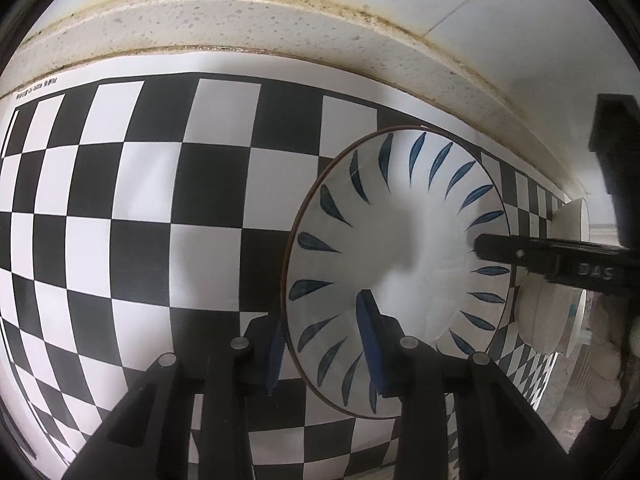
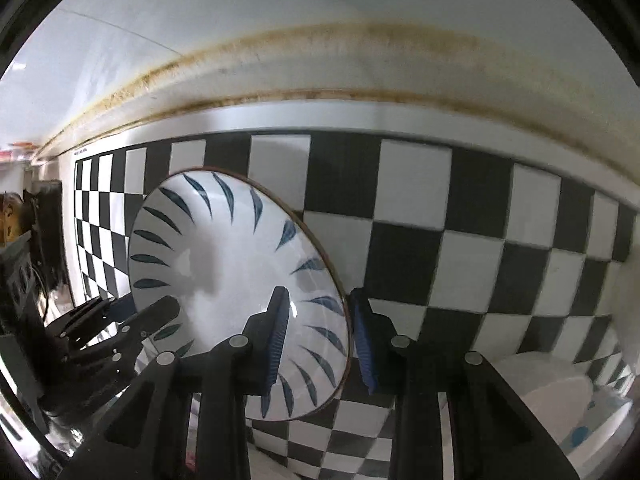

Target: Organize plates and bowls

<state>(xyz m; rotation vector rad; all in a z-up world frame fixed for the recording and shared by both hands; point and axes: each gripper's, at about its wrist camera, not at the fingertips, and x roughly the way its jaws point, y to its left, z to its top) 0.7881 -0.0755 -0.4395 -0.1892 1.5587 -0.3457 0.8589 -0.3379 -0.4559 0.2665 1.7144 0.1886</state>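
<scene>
Mid-task, my read: one dish in hand, not yet set down anywhere final. The white glazed ceramic bowl with blue leaf strokes and a thin brown rim (image 1: 396,268) sits right of centre in the left wrist view and left of centre in the right wrist view, tilted over the black-and-white checkerboard paper sheet (image 1: 160,208).

Left gripper (image 1: 326,344), lower centre: closed on the bowl's rim, one ribbed blue pad (image 1: 370,344) inside, the other outside. Right gripper (image 2: 320,340), lower centre of its view: jaws straddle the opposite rim, one pad inside, one outside; the outer pad shows a sliver of gap, so full contact is unclear.

Still to sort, I judge: a stack of plain white round dishes (image 1: 548,312) at the right edge of the left view, standing on edge, and in the right view's lower right.

Bowl is smooth, glossy, shallow cone shape. Sheet is flat and matte. Speckled off-white stone ledge (image 1: 280,20) across the top, grimy brown seam.
</scene>
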